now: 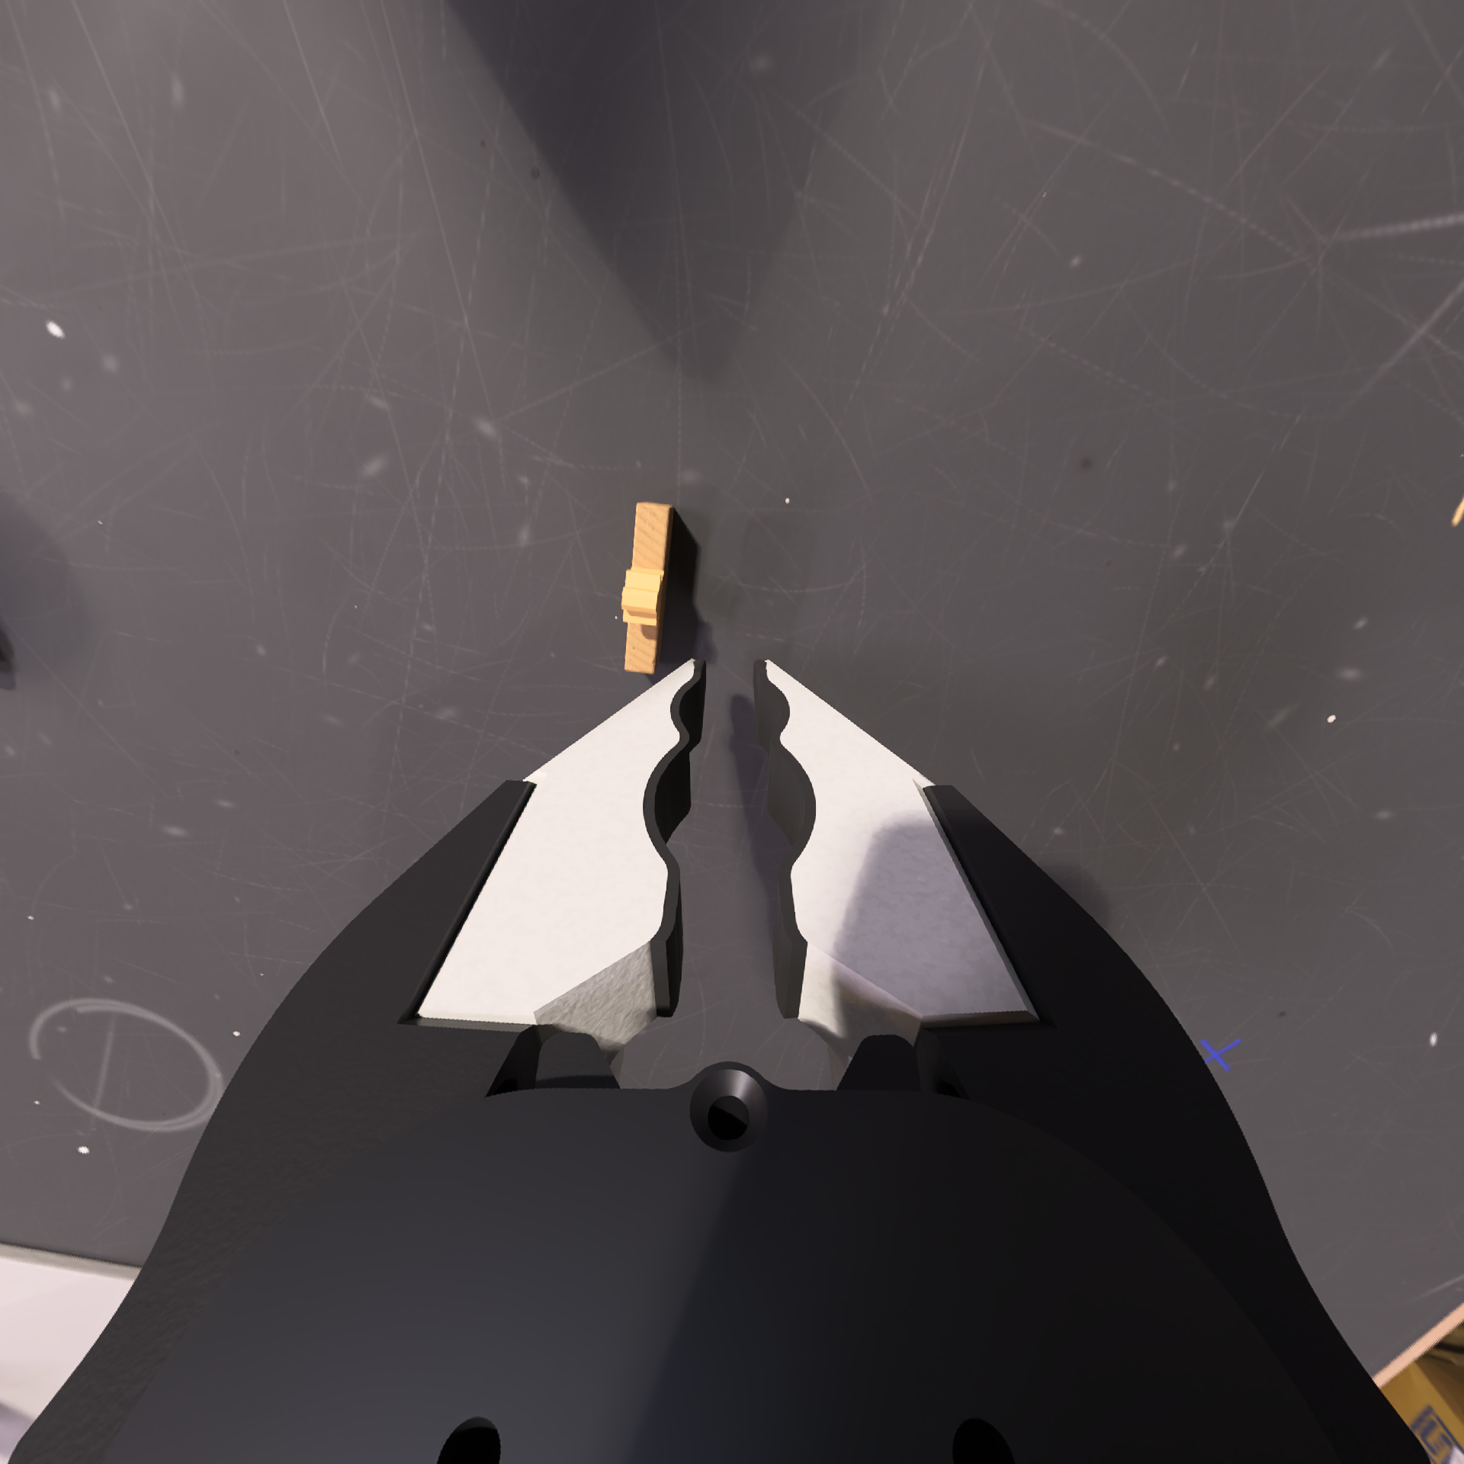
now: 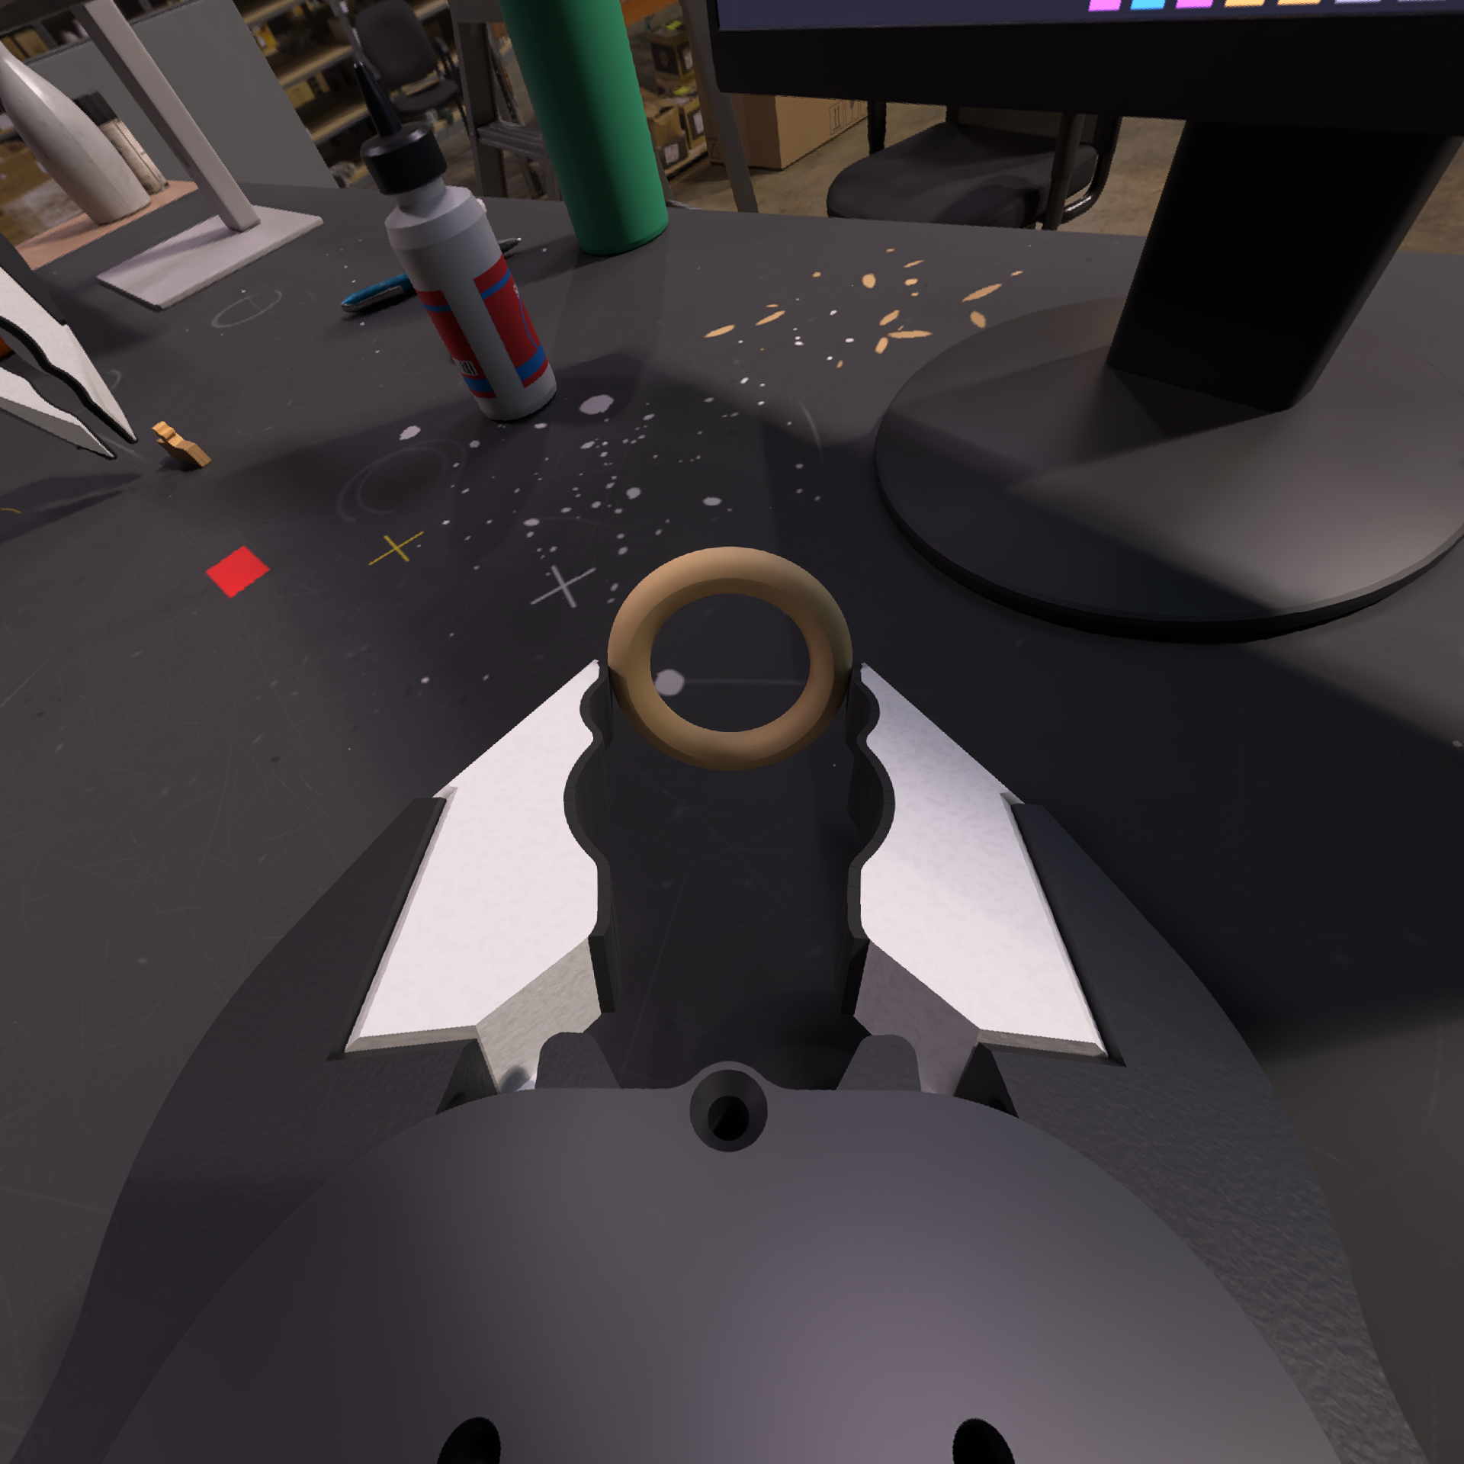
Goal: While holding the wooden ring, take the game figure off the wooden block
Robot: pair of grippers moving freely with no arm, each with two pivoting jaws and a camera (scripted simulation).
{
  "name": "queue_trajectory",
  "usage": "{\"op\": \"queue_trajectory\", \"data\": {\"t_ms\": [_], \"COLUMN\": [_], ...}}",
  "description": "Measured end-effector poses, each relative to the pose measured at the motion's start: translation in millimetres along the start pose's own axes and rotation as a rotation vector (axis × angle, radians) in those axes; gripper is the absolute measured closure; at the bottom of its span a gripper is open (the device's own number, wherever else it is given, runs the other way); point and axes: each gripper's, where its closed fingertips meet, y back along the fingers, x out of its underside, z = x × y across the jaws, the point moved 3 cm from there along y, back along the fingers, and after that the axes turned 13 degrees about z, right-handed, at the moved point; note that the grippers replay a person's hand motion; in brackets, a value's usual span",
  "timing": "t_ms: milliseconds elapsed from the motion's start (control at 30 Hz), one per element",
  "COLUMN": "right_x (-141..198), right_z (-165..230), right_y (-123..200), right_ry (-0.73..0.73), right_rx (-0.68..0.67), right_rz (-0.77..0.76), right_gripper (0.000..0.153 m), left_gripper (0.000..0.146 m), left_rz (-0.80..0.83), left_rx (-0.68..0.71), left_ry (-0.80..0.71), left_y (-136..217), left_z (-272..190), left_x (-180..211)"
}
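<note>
A small wooden block [image 1: 651, 547] lies on the dark table [image 1: 317, 475], with a yellow game figure [image 1: 640, 596] across its middle. My left gripper [image 1: 730, 665] hovers just right of and short of the block, empty, its jaws only a narrow gap apart. My right gripper [image 2: 729, 673] is shut on the wooden ring [image 2: 729, 570], held at the fingertips above the table. In the right wrist view the block [image 2: 190, 453] with the figure [image 2: 164, 432] sits far left, beside the left gripper's fingertips [image 2: 119, 434].
A tilted glue bottle [image 2: 467, 309], a blue pen [image 2: 376, 293], a green cylinder [image 2: 590, 119] and a white stand [image 2: 206, 253] are at the back. A monitor base [image 2: 1149, 491] is right. A red square [image 2: 237, 570] marks the table. The table edge [image 1: 1418, 1339] is lower right.
</note>
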Motion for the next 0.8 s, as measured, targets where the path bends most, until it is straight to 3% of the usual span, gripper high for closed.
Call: {"op": "queue_trajectory", "data": {"t_ms": [533, 800], "right_x": [-0.2, -0.4], "right_z": [-0.4, -0.4], "right_y": [0.2, 0.6], "right_ry": [-0.003, -0.005], "right_rx": [-0.003, -0.005], "right_rz": [-0.002, -0.004], "right_gripper": [0.093, 0.093], "left_gripper": [0.141, 0.129], "left_rz": [-0.038, -0.045], "left_rx": [0.017, 0.002], "left_ry": [0.043, 0.063], "left_y": [11.3, 16.3], "left_z": [1.9, 5.7], "left_x": [24.7, 25.3]}}
